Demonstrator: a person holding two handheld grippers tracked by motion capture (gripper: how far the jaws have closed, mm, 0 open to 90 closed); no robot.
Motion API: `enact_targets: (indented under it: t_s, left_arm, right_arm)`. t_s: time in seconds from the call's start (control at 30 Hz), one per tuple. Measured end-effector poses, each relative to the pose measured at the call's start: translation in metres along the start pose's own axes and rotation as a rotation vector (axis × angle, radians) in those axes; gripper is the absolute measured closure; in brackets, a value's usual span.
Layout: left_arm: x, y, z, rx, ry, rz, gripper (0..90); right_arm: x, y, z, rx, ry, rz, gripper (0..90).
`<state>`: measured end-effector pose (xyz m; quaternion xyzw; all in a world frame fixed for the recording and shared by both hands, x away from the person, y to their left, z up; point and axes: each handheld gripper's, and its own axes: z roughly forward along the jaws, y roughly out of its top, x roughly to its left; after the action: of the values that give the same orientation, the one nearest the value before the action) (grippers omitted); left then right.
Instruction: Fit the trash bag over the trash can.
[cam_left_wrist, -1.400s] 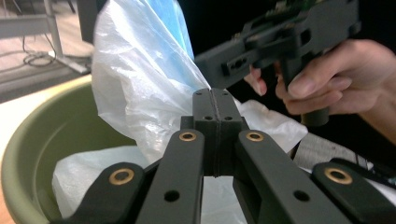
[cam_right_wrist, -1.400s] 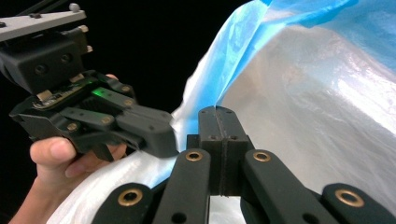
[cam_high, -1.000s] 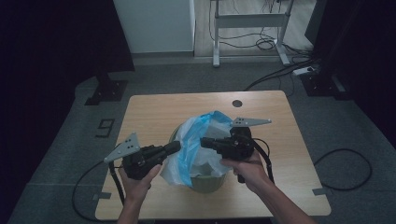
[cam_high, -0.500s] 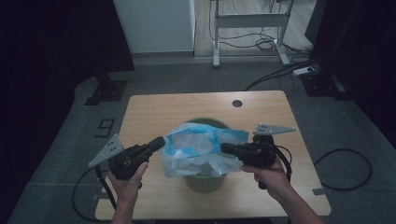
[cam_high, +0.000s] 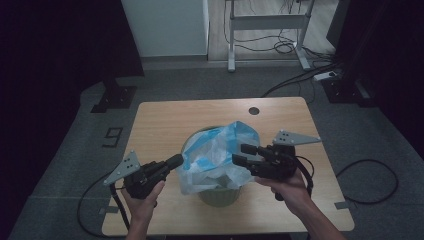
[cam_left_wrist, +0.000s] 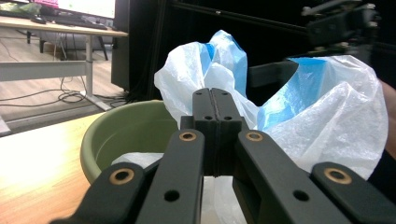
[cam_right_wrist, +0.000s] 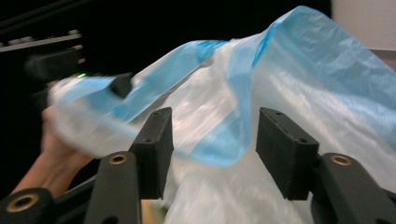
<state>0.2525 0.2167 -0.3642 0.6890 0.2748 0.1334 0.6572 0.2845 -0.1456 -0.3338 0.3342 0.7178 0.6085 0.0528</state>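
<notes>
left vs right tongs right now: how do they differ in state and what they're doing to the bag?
The left tongs are shut, jaws pressed flat together at the near edge of the plastic bag; whether film is pinched between them cannot be told. The right tongs are open, jaws wide apart with the blue rim of the bag between them, not clamped. Both are hand-held, level with the green bin, facing each other across it.

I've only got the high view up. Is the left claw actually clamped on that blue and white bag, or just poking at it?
Observer: The left claw has its jaws pressed together, with bag plastic just beyond them; whether they pinch it is hidden.
Operator: And the right one?
Observer: The right claw is wide open, with a blue fold hanging between its jaws.
Operator: What's inside the bin?
Observer: The green bin holds some white plastic low inside.
</notes>
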Motion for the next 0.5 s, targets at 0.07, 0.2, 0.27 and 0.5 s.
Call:
enact_targets:
  t_s: [0.07, 0.2, 0.27, 0.5]
  left_arm:
    - [0.0, 0.0, -0.001, 0.0, -0.002, 0.003, 90.0]
    - [0.003, -0.002, -0.002, -0.002, -0.005, -0.001, 90.0]
    - [0.004, -0.003, -0.002, -0.004, -0.005, -0.006, 90.0]
    - [0.01, -0.004, 0.002, -0.011, 0.033, -0.004, 90.0]
  right_arm:
    - [-0.006, 0.003, 0.01, 0.002, -0.024, 0.012, 42.0]
    - [-0.017, 0.009, 0.029, -0.006, 0.027, 0.043, 44.4]
    - [-0.016, 0.012, 0.037, -0.007, 0.04, 0.03, 54.7]
    - [-0.013, 0.014, 0.04, -0.02, 0.027, -0.061, 89.0]
